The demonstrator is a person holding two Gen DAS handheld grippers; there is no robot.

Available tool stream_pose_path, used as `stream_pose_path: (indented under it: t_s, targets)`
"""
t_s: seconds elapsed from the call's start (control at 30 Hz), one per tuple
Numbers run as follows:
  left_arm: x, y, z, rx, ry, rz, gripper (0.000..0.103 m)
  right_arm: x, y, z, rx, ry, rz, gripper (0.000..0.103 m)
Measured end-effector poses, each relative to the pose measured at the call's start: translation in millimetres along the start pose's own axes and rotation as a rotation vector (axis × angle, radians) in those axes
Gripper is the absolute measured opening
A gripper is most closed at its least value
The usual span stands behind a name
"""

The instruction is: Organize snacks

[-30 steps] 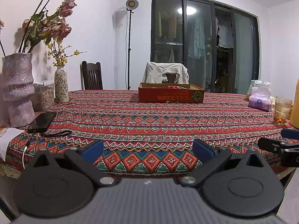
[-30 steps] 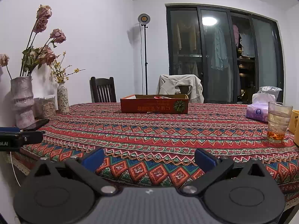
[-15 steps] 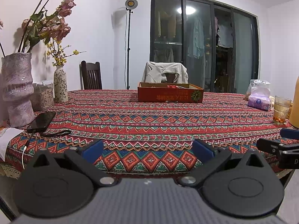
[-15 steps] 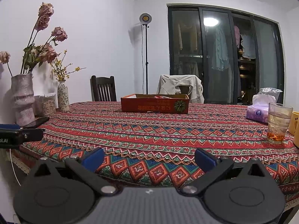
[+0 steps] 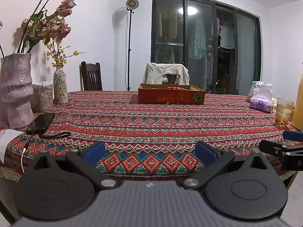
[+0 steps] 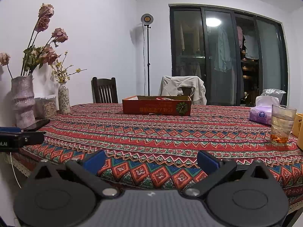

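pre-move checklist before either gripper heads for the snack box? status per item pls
1. Left gripper open and empty: ok, blue pads wide apart with only tablecloth between.
2. Right gripper open and empty: ok, same.
3. Snack box in sight: ok, at the far middle of the table, top open, red packets showing above the rim.
4. Straight path to the box: ok, only bare tablecloth between grippers and box.
5. Side hazards: not ok, the glass with liquid stands near the right edge and the phone with its cable near the left edge.
6. Loose snacks outside the box: cannot tell, none clearly seen.
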State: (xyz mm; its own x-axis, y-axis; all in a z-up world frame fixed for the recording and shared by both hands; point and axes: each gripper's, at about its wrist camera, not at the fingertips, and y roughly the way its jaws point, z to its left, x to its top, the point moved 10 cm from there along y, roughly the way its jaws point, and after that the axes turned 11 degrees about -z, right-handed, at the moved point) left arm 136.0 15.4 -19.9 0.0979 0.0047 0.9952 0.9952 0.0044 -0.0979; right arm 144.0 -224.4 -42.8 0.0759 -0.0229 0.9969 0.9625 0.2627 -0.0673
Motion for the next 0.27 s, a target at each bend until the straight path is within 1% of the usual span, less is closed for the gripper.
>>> stream_pose_path:
  t_s: [0.27]
  targets:
    - [-2.1, 1.6, -1.5, -0.007, 0.003, 0.007, 0.103, -1.0, 0.9, 0.1, 0.001, -0.004, 0.006, 0.103]
